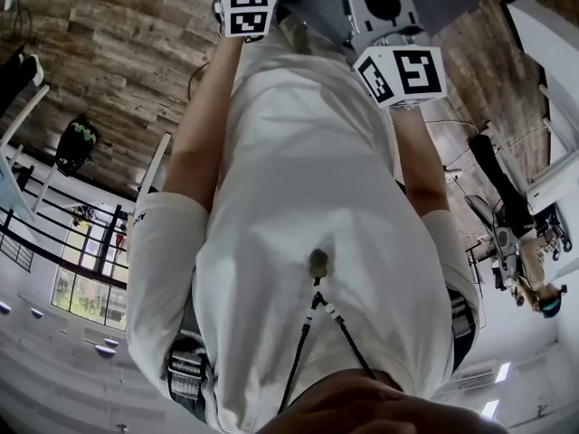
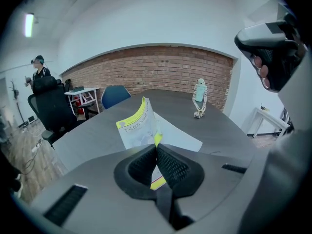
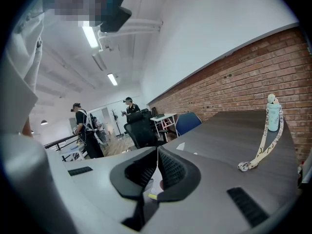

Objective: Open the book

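Note:
The book point(image 2: 139, 128) lies on a dark grey table point(image 2: 92, 135). Its yellow-and-white cover is lifted up steeply, and white pages lie flat to the right. My left gripper point(image 2: 156, 147) is shut on the near edge of that cover. In the right gripper view, my right gripper point(image 3: 157, 152) has its pads together with a thin pale sheet edge between them. Part of the book point(image 3: 152, 186) shows just below the jaws, and a white corner point(image 3: 183, 146) shows above them. In the head view only the marker cubes of the left gripper point(image 1: 249, 7) and the right gripper point(image 1: 403, 75) show, with both jaws hidden.
A pale bottle with a strap point(image 2: 200, 97) stands further back on the table and appears as the bottle point(image 3: 273, 113) at the right. A black office chair point(image 2: 48, 108) and a blue chair point(image 2: 114, 94) stand past the table's left edge. People point(image 3: 83, 126) stand beyond. A brick wall point(image 2: 161, 65) closes the back.

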Motion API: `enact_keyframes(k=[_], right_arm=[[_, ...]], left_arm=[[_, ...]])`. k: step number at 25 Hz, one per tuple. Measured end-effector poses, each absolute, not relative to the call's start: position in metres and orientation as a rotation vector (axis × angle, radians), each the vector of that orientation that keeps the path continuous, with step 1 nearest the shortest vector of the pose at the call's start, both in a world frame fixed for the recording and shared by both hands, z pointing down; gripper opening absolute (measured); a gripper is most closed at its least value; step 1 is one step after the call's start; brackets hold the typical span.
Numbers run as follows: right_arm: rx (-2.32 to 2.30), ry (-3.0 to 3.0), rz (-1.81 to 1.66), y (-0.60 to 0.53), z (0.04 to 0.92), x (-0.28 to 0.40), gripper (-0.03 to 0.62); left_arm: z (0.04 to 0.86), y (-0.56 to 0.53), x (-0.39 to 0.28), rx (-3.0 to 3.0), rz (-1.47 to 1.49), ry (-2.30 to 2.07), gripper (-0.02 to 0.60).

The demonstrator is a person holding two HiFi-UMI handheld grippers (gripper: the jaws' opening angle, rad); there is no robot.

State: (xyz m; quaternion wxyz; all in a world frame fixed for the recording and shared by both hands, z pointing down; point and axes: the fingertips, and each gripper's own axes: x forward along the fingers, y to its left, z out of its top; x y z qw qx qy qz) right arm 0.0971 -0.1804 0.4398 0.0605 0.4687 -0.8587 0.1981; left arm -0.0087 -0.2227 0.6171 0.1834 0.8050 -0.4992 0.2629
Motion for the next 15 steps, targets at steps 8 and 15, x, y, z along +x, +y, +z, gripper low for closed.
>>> enact_keyframes(k=[8,15], right_arm=[[1.394,-2.599,0.595,-0.174,0.442,0.082,0.037],[1.380,-2.600,0.591,-0.167,0.442,0.071,0.037]], left_arm=[[0.622,-0.219,-0.034,2.194,0.656,-1.431,0.023],[0.623,-0.212,-0.053,2.144,0.598,-1.449,0.025]])
